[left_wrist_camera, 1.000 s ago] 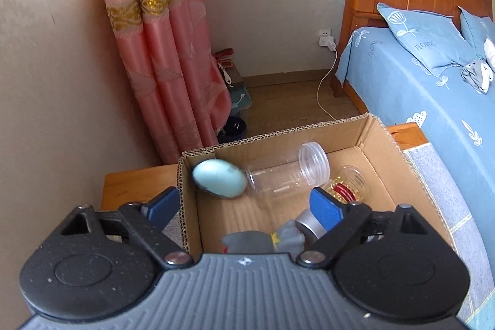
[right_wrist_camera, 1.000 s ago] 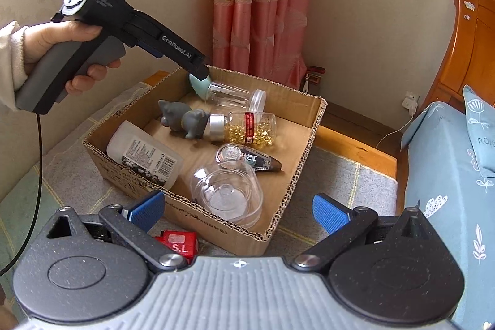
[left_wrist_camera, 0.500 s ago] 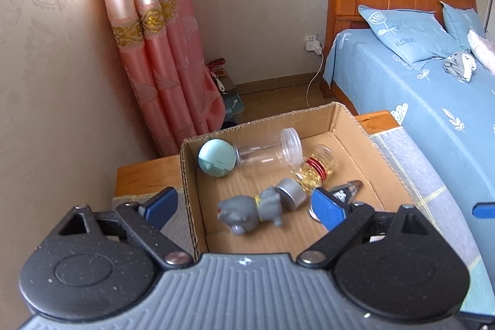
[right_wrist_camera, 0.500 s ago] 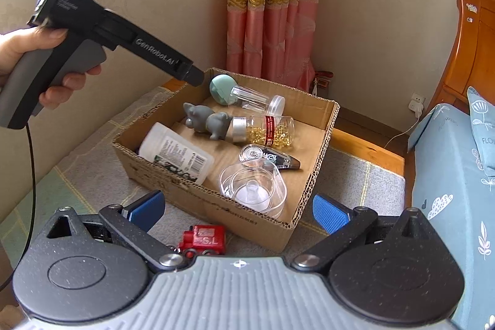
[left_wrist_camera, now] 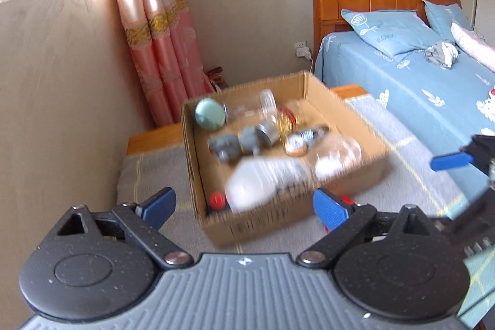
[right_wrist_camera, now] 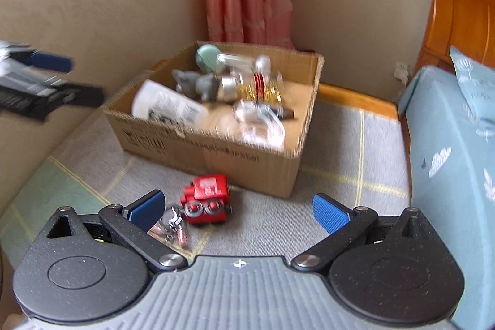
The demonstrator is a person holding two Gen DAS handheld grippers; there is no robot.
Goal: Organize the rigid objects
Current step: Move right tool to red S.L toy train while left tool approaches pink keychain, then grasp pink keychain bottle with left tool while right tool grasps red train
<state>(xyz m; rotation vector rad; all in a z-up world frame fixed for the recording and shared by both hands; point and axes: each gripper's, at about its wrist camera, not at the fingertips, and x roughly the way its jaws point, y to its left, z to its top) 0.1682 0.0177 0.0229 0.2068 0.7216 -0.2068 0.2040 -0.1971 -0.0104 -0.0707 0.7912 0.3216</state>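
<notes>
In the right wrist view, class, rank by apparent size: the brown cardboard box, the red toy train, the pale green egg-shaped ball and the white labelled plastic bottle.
1. Brown cardboard box.
2. White labelled plastic bottle.
3. Red toy train, though it lies nearer the camera, so its rank against the bottle is unsure.
4. Pale green egg-shaped ball.

Motion-blurred contents of cardboard box

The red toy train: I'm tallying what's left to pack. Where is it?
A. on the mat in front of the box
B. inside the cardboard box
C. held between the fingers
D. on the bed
A: the red toy train sits on the mat, outside the cardboard box.
</notes>
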